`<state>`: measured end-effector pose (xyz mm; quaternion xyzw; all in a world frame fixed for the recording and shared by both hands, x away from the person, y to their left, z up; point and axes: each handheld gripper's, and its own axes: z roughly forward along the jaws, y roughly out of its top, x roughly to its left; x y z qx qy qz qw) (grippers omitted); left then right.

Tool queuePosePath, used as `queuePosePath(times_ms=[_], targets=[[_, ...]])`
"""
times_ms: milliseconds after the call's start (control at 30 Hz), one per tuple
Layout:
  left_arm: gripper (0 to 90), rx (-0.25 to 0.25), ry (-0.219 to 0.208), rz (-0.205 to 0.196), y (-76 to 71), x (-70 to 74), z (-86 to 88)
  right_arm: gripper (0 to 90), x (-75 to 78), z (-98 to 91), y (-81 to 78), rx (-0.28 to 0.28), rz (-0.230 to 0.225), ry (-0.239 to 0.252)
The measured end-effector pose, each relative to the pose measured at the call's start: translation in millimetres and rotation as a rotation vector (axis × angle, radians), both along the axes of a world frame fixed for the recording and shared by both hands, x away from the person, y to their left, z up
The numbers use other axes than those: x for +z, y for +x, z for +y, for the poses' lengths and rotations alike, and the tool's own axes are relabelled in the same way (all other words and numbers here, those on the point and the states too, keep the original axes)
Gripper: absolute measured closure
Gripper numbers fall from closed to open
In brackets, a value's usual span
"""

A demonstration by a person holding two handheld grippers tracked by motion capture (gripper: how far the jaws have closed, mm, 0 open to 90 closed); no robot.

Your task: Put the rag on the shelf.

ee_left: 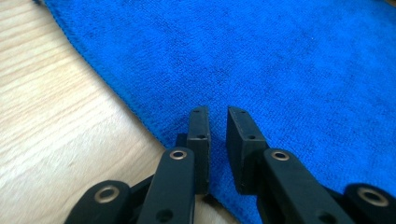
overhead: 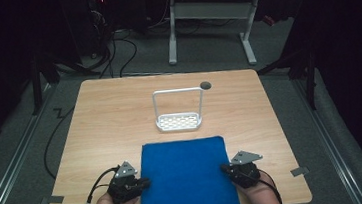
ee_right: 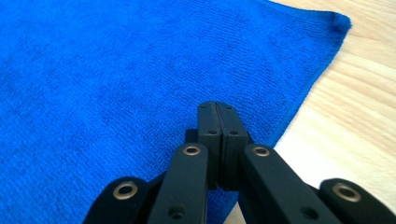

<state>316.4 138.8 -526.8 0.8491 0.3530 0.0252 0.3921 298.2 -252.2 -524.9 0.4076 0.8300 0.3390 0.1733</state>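
I see a blue terry cloth (overhead: 186,179) with a matt, fine looped nap and a stitched hem. The light wood-grain table top (overhead: 111,124) looks smooth with a soft sheen. My left gripper (ee_left: 218,122) and right gripper (ee_right: 217,117) are matt black plastic with brass-coloured rivets. The white perforated rack (overhead: 179,121) looks like smooth plastic.

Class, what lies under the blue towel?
The blue towel lies flat on the wooden table; bare wood shows around it. Whatever lies beneath it is covered.
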Motion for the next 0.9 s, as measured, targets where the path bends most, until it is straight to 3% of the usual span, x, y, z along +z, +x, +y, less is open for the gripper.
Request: queuePosePath(times_ms=[167,300,333,367,467,567,633,700,900], targets=[[78.3,-0.010,0.015,-0.002,1.0,1.3,0.9,85.4,0.8,0.7,-3.5,0.007,-0.016,-0.001],[74.3,0.043,-0.012,-0.091,11.2,7.8,0.8,82.4,5.0,-9.3,-3.3,-0.022,-0.057,0.040],[73.6,0.043,-0.012,-0.091,11.2,7.8,0.8,81.1,5.1,-11.8,-3.1,-0.030,-0.056,0.045],[72.6,0.088,-0.043,-0.109,23.4,9.5,5.1,79.4,4.6,-13.7,-2.9,-0.037,-0.059,0.047],[69.1,0.143,-0.087,-0.090,43.0,6.4,10.9,76.6,2.9,-18.5,-1.8,-0.055,-0.055,0.047],[67.1,0.191,-0.058,-0.109,59.4,2.6,12.4,76.2,3.6,-21.6,-1.2,-0.070,-0.060,0.064],[69.1,0.210,-0.061,-0.107,63.6,2.0,13.3,76.4,4.6,-22.7,-1.3,-0.077,-0.060,0.072],[72.7,0.268,-0.076,-0.104,81.6,2.2,16.9,76.3,5.0,-23.2,-1.5,-0.077,-0.062,0.074],[68.1,0.274,-0.081,-0.068,102.4,-1.3,3.4,75.7,4.8,-20.9,-1.1,-0.070,-0.064,0.062]])
